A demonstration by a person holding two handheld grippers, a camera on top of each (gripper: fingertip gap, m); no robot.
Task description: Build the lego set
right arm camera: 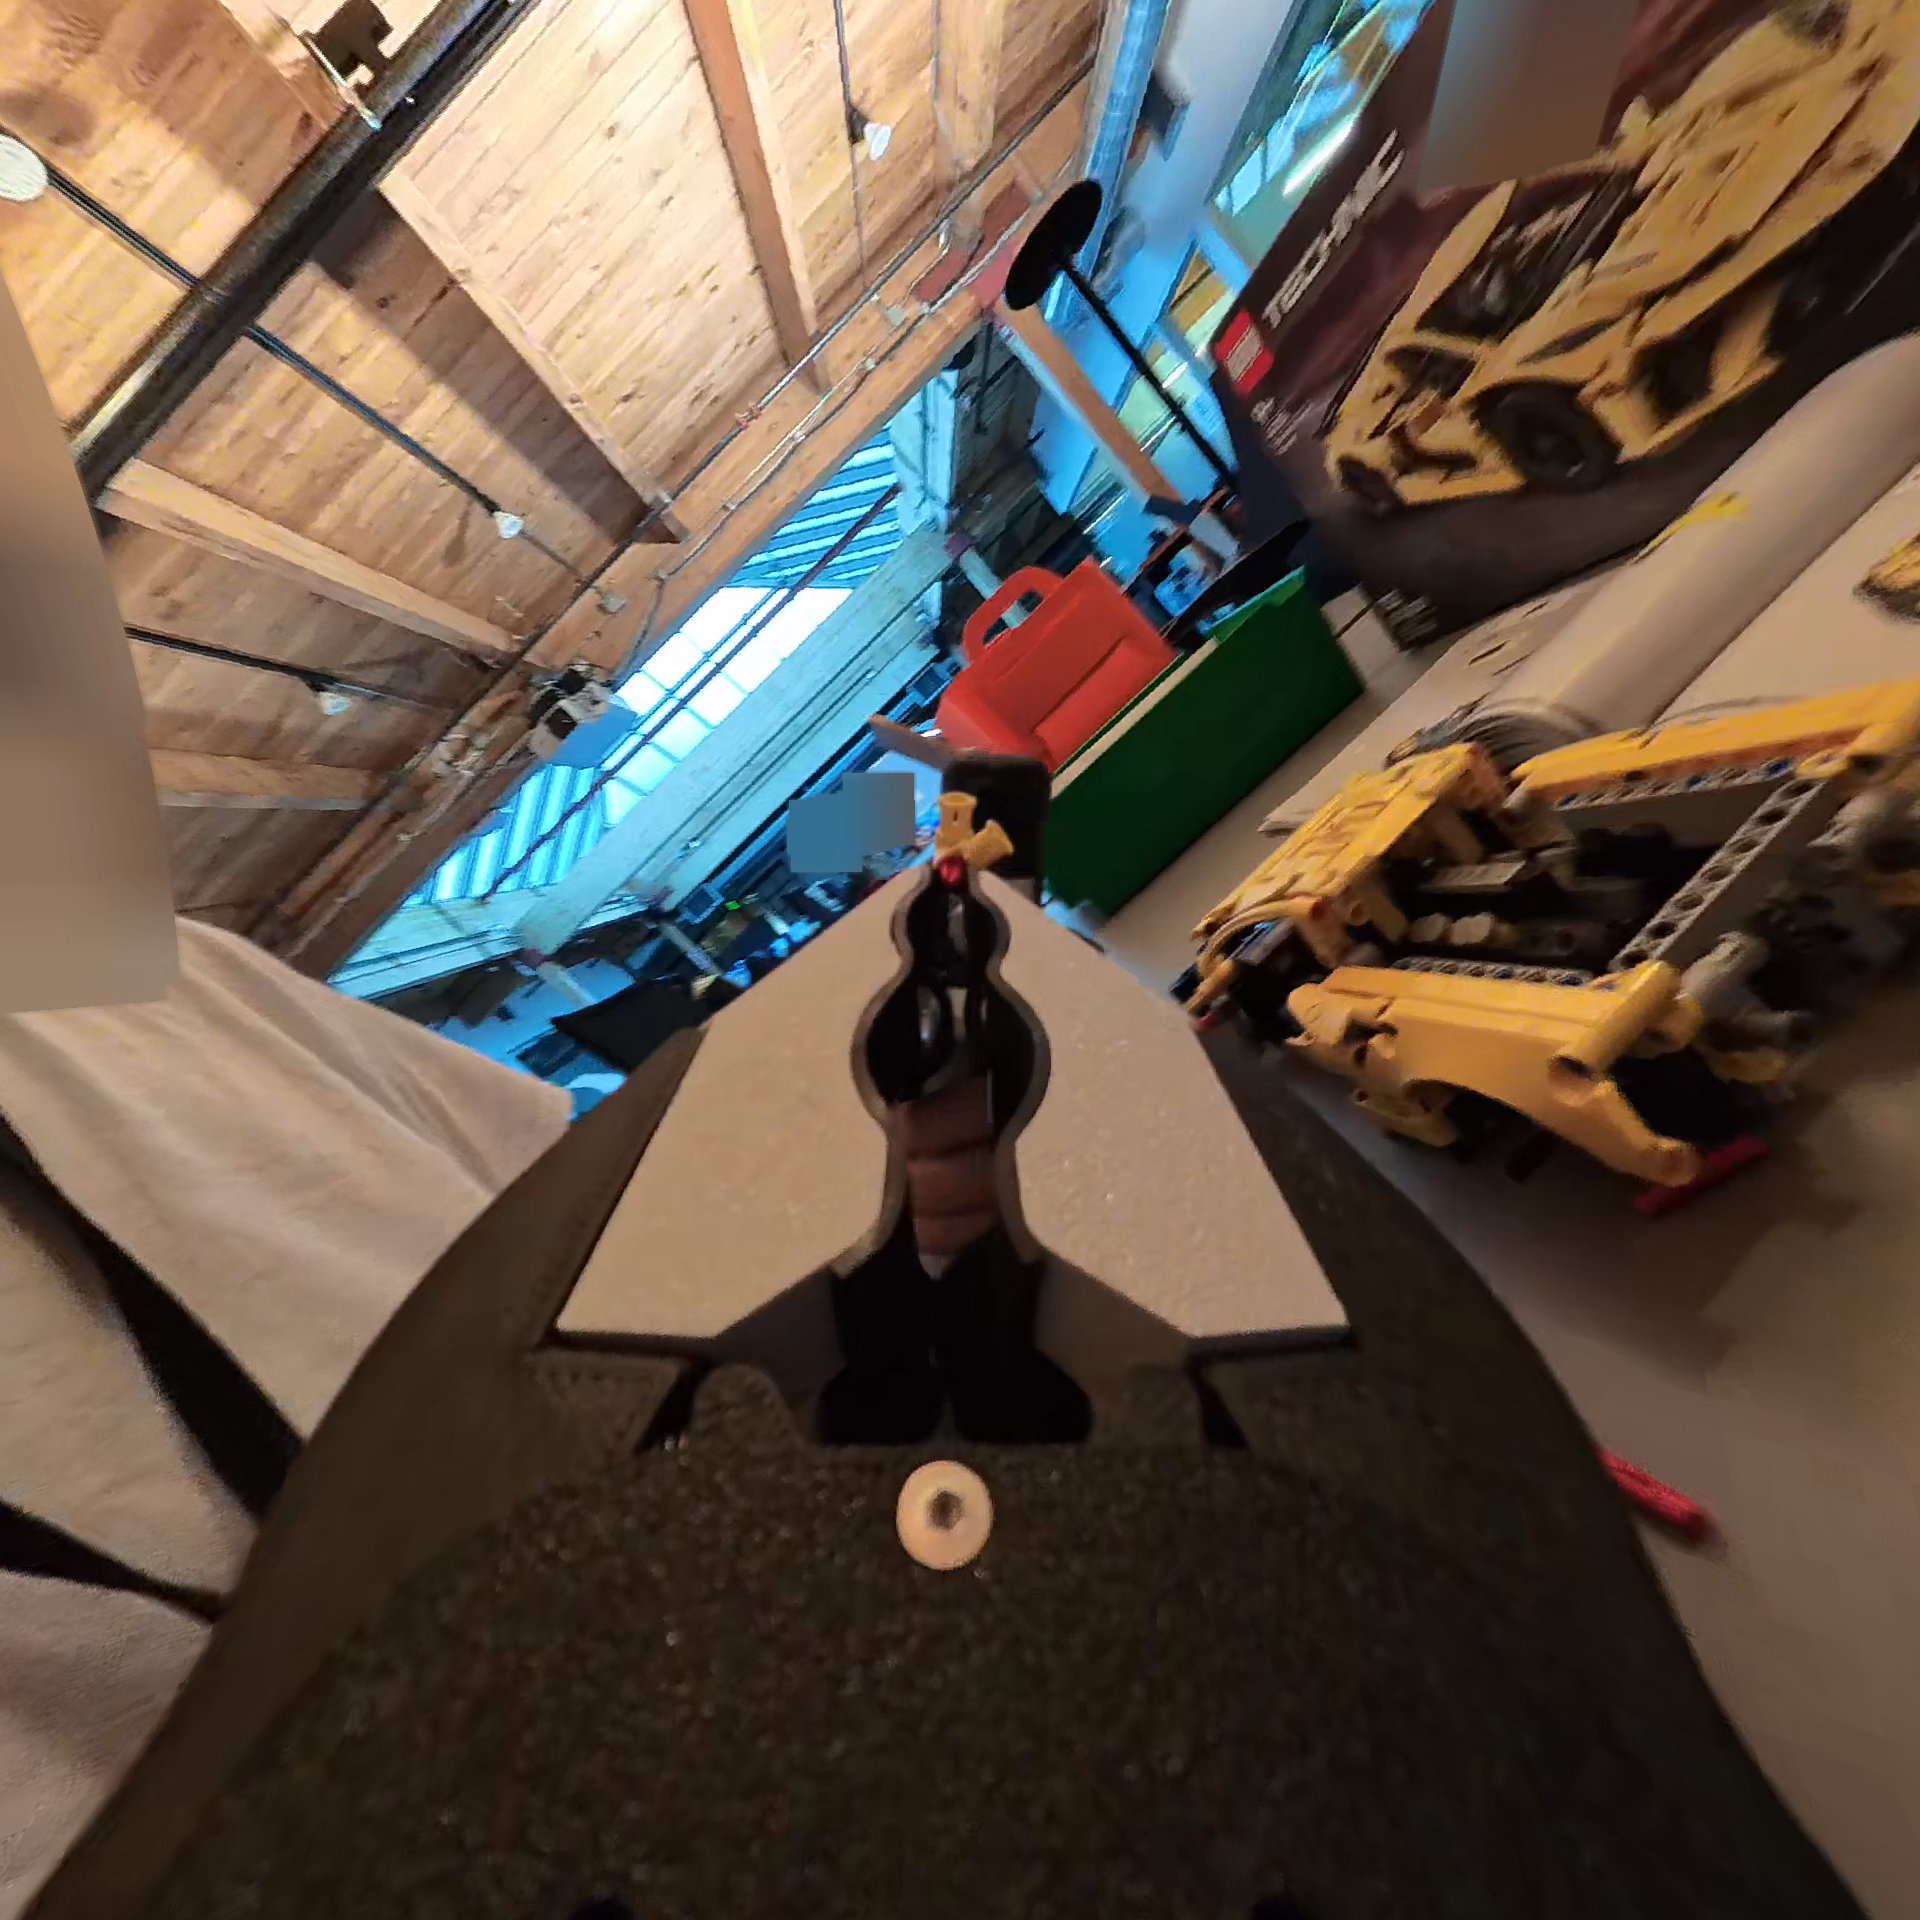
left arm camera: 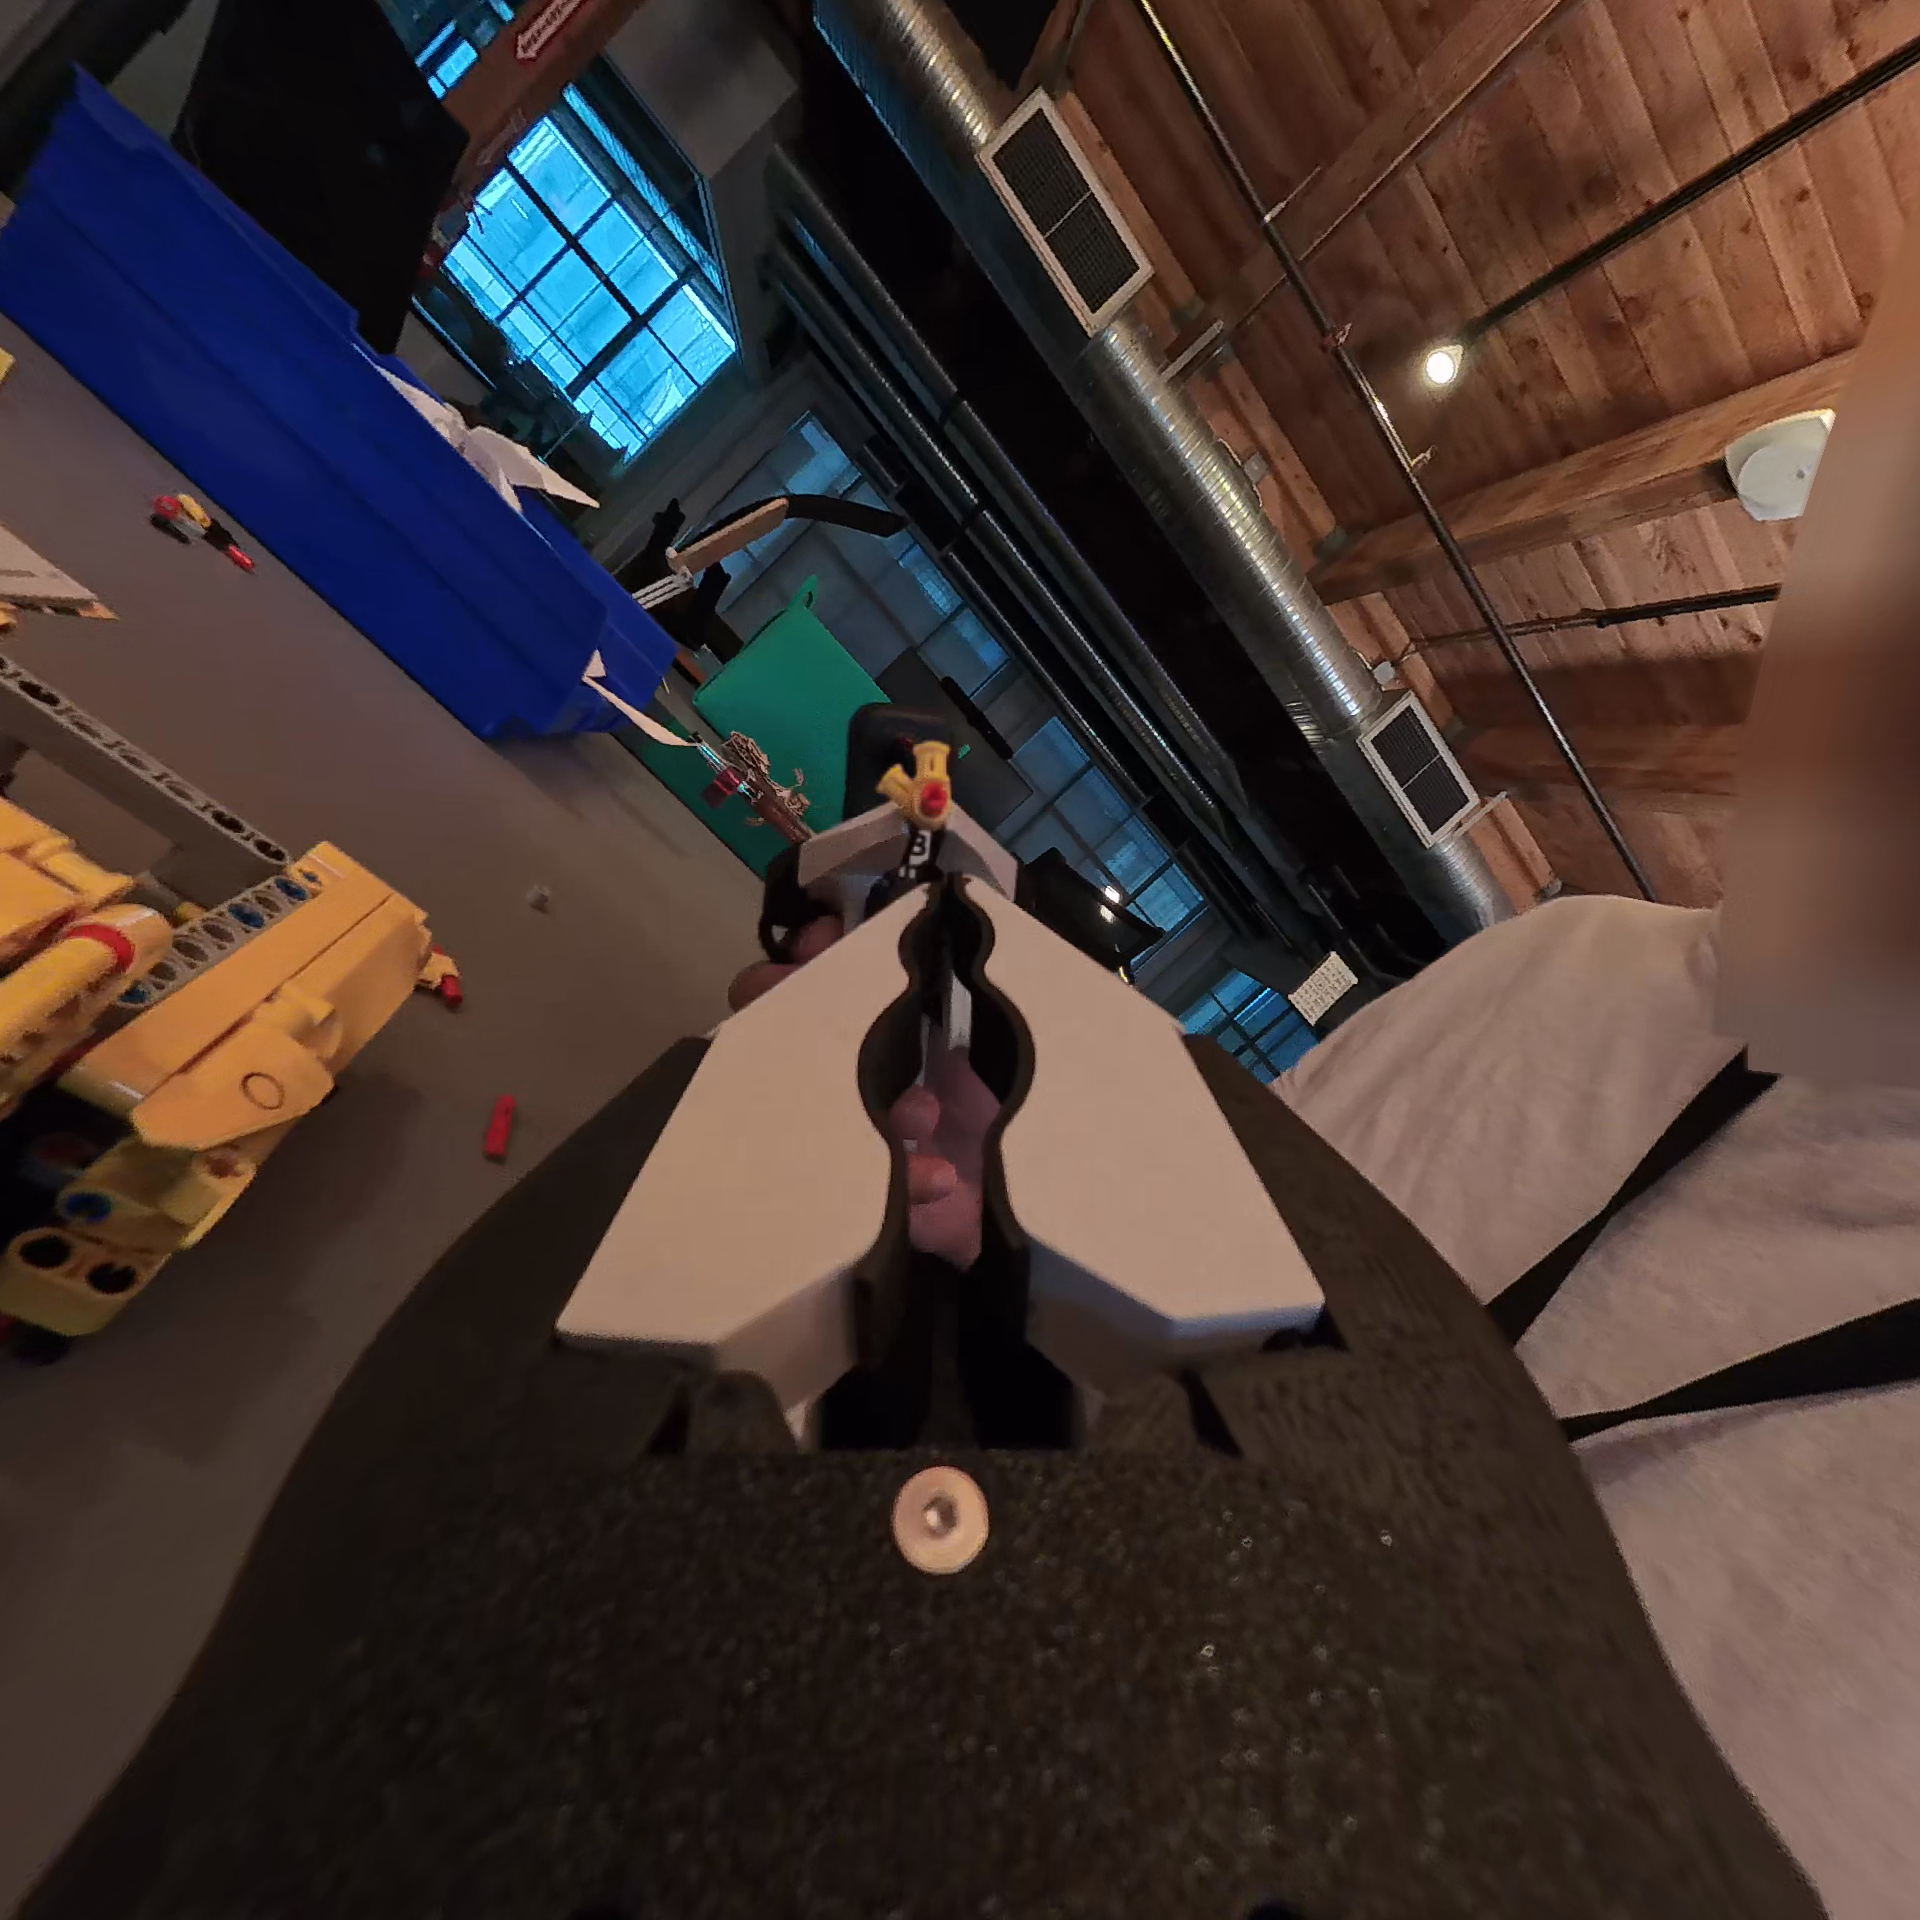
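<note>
- Left gripper [left arm camera: 948, 891] fills the lower centre of the left wrist view, its two grey fingers [left arm camera: 790, 1122] pressed together at the tips, clenched on a thin dark part that cannot be told clearly.
- Just above those tips, at mid-frame, the right gripper [left arm camera: 914, 844] faces it, pinching a small yellow piece [left arm camera: 914, 792] with a red end.
- At the left edge the yellow model [left arm camera: 197, 1039], part-built with grey beams, lies on the grey table [left arm camera: 436, 1351].
- Loose red pins [left arm camera: 500, 1125] lie on the table just right of the model; more small parts [left arm camera: 200, 528] sit further up, near a blue bin [left arm camera: 312, 436] in the upper left.
- A green bin [left arm camera: 790, 686] shows above centre, and a person's white shirt [left arm camera: 1662, 1247] fills the right side.

- Right gripper [right arm camera: 951, 881] fills the lower centre of the right wrist view, fingers [right arm camera: 1143, 1143] closed at the tips on the yellow piece [right arm camera: 971, 826], which sticks out just beyond them; a red end shows at the pinch.
- Through the gap between the fingers, the hand [right arm camera: 951, 1184] holding the other gripper shows.
- On the right the model [right arm camera: 1507, 935] rests on the table [right arm camera: 1714, 1455], with a red part [right arm camera: 1652, 1496] lower right.
- In the upper right stands the set's box [right arm camera: 1538, 343]; left of it sit a green bin [right arm camera: 1195, 769] and a red case [right arm camera: 1060, 665].
- White shirt [right arm camera: 260, 1143] fills the left edge.
</note>
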